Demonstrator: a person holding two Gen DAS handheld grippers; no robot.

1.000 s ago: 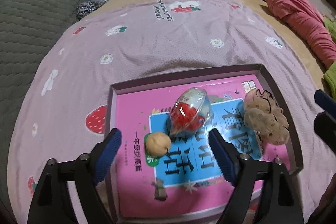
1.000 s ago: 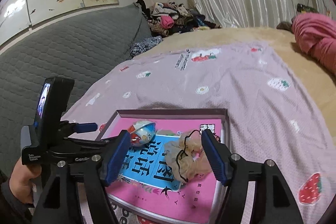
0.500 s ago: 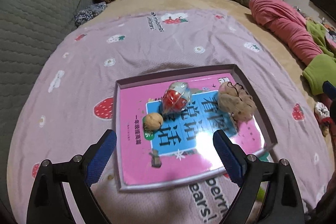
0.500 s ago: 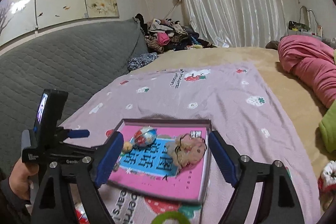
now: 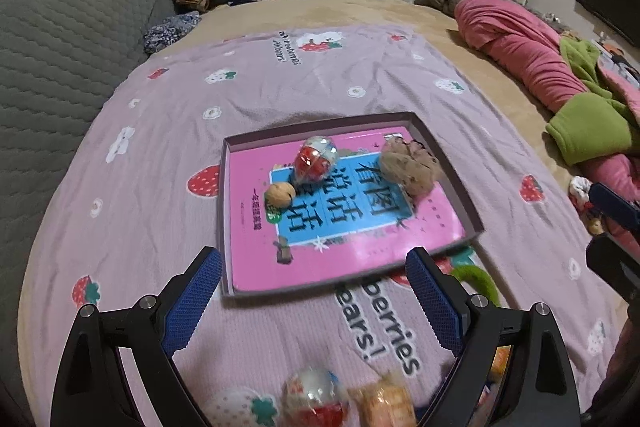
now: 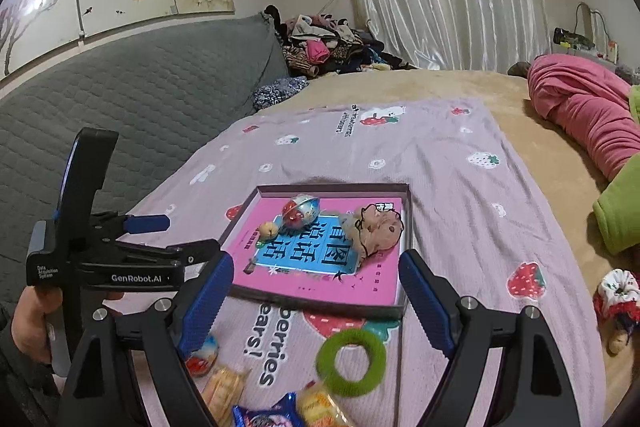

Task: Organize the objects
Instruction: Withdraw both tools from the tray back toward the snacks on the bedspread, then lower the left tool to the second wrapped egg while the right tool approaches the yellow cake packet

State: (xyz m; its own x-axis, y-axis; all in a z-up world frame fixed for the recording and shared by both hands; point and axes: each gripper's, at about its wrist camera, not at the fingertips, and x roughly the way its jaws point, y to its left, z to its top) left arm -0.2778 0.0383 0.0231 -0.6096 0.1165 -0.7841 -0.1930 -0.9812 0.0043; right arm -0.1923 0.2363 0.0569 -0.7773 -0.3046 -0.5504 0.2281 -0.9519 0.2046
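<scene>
A shallow purple box lid point(image 5: 451, 167) point(image 6: 409, 227) lies on the lilac strawberry blanket point(image 5: 168, 155) and holds a pink book point(image 5: 360, 251), a red-and-clear toy capsule point(image 5: 315, 159) point(image 6: 301, 211), a walnut point(image 5: 280, 194) point(image 6: 269, 228) and a beige scrunchie point(image 5: 408, 167) point(image 6: 378, 227). My left gripper point(image 5: 314, 301) is open and empty, hovering near the lid's front edge. My right gripper point(image 6: 316, 301) is open and empty, above the lid's near edge. A green hair ring point(image 6: 352, 361) point(image 5: 478, 277) lies in front of the lid.
Near me on the blanket lie another capsule point(image 5: 316, 399), snack packets point(image 6: 226, 389) point(image 6: 268, 415) and an orange packet point(image 5: 386, 405). A grey quilted headboard point(image 6: 140, 99) is on the left, a clothes pile point(image 6: 324, 47) at the back, pink and green bedding point(image 5: 532, 55) on the right.
Both grippers have pulled back and up from the box lid, staying open. The lid and its contents look smaller, and more loose items near me have come into view.
</scene>
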